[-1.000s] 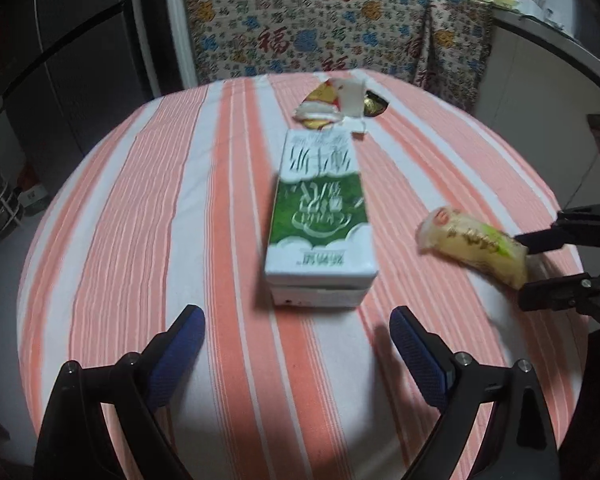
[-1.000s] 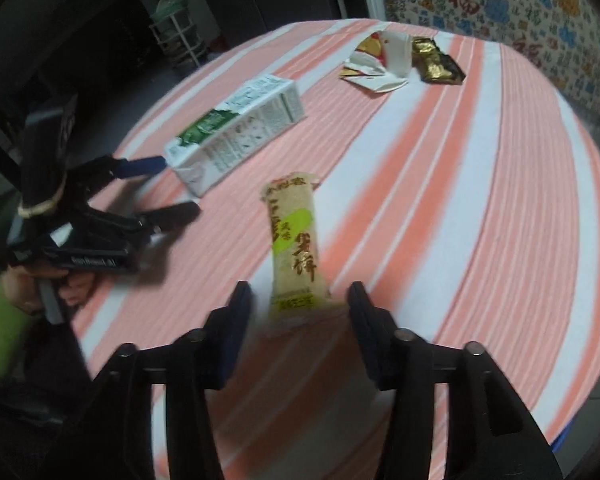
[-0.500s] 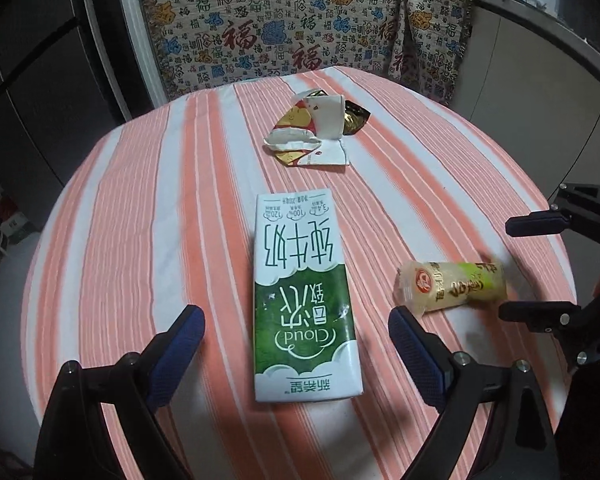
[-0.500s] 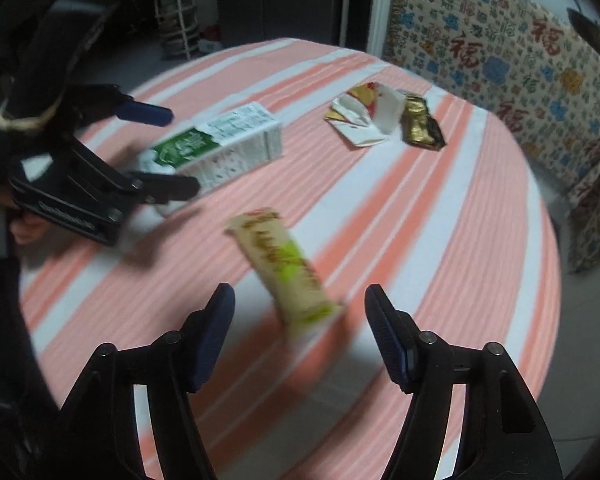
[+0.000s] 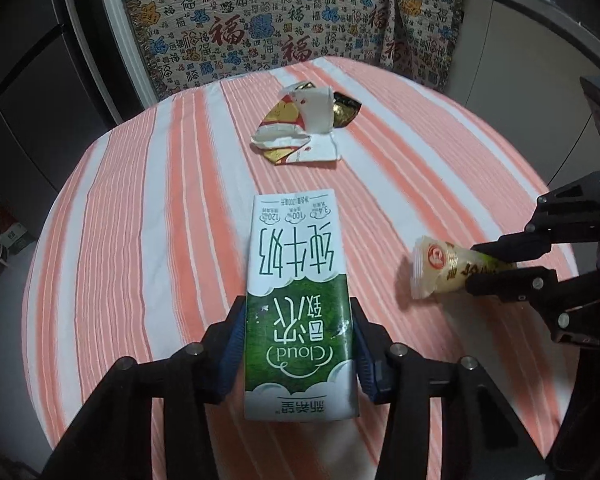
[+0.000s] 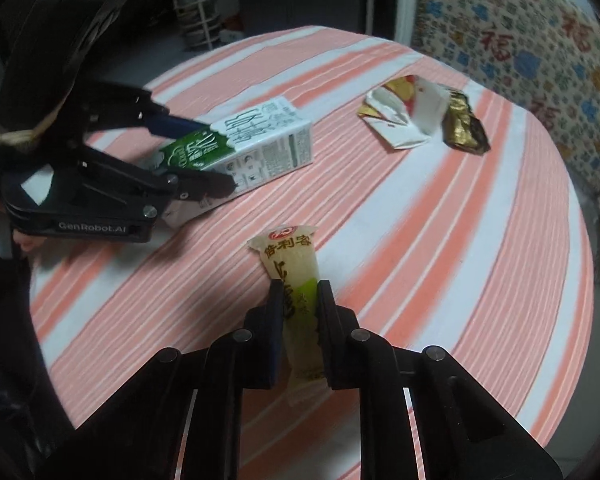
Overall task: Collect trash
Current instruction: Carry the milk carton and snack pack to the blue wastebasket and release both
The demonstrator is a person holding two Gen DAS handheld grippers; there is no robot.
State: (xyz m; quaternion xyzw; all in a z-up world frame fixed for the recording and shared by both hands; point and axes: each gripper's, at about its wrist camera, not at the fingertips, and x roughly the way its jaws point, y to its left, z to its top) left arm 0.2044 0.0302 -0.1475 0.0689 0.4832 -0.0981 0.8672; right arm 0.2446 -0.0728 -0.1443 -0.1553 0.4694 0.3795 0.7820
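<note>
My left gripper is shut on a green and white milk carton lying on the striped round table. The carton also shows in the right wrist view, held by the left gripper. My right gripper is shut on a yellow-green snack wrapper. In the left wrist view the wrapper sits right of the carton, between the right gripper's fingers. A pile of torn red, white and gold wrappers lies at the table's far side, and shows in the right wrist view.
A chair draped in a patterned cloth stands behind the table. A white wire rack stands on the floor beyond the table's far edge. The person's hand holds the left gripper at the left.
Both grippers have moved forward and closed. The left one went from open before the carton to shut on it; the right one went from open around the snack wrapper to shut on it.
</note>
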